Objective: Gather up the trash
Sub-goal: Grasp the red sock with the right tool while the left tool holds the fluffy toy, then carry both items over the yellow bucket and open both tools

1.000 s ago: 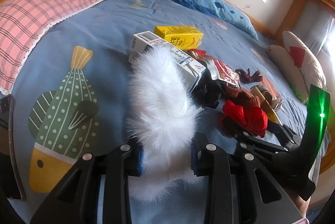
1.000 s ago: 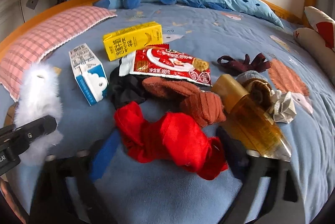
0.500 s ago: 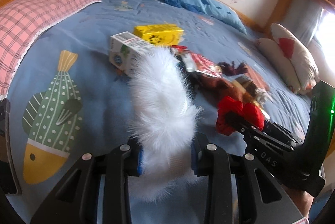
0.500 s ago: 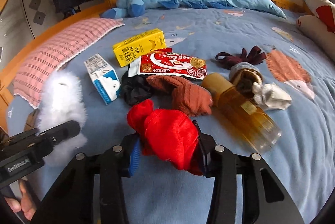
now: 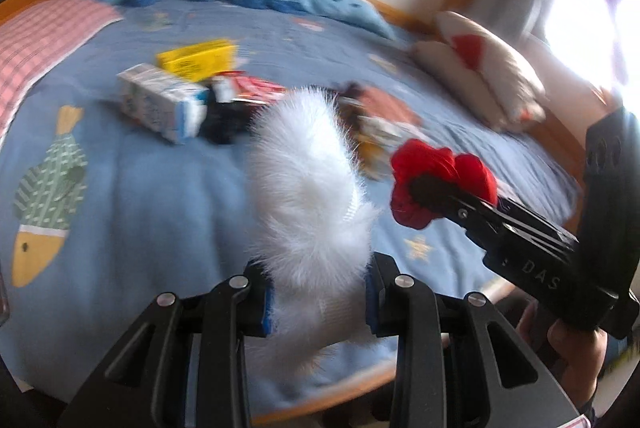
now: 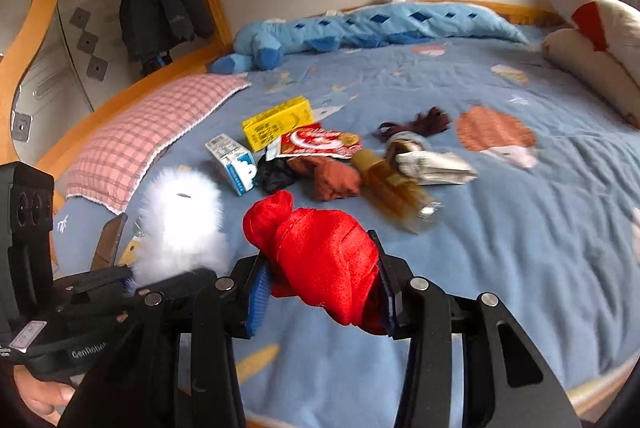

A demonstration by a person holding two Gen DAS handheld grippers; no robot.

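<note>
Right wrist view shows the right tongs clamped on a red cloth bundle above the bed, the left tongs clamped on a white fluffy item, with cartons, a wrapper and a bottle beyond, the left view blurred.

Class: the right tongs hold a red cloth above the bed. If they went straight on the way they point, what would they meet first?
Probably the rust-brown cloth in the pile on the bed, ahead of the right tongs and red cloth. Depth is uncertain; they might pass above it.
</note>
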